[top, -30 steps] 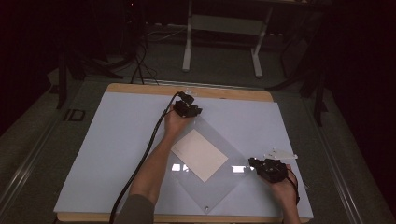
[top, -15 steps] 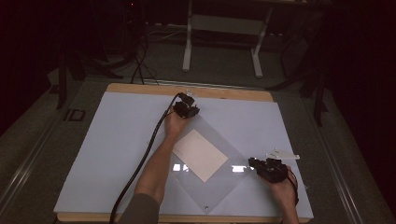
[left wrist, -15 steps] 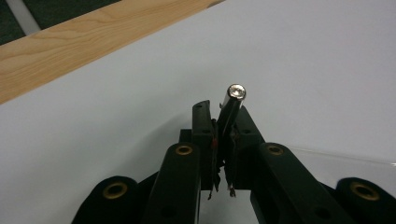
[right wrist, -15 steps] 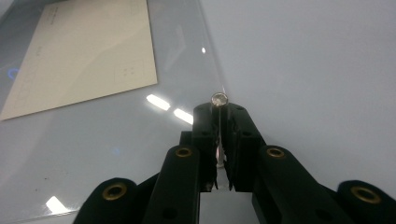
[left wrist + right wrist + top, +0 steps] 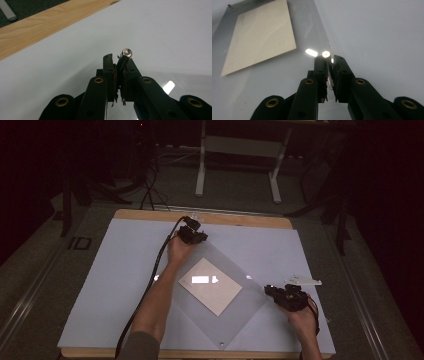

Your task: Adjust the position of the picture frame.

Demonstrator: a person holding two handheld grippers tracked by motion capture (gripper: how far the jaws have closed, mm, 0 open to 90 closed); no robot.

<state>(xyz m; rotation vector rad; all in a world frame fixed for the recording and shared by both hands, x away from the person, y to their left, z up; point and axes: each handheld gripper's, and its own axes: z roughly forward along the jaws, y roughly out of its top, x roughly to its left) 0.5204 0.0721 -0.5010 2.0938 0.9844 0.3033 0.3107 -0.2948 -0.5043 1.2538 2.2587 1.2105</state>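
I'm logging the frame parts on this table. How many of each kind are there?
Clear acrylic sheet: 1
Cream paper card: 1
Screws or bolts: 3, in the left gripper, at the right gripper, near corner
Total: 5

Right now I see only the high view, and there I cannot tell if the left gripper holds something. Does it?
Observer: Yes. In the left gripper view, the left gripper is shut on a small screw. The screw's round silver head stands above the jaw tips.
Operator: And what does the right gripper touch?
Observer: In the right gripper view, the right gripper has the edge of the clear sheet between its jaws, near a corner.
Operator: Is there a screw in that corner too?
Observer: It seems so. A bright round spot, apparently a screw head, sits on the sheet just past the jaw tips.
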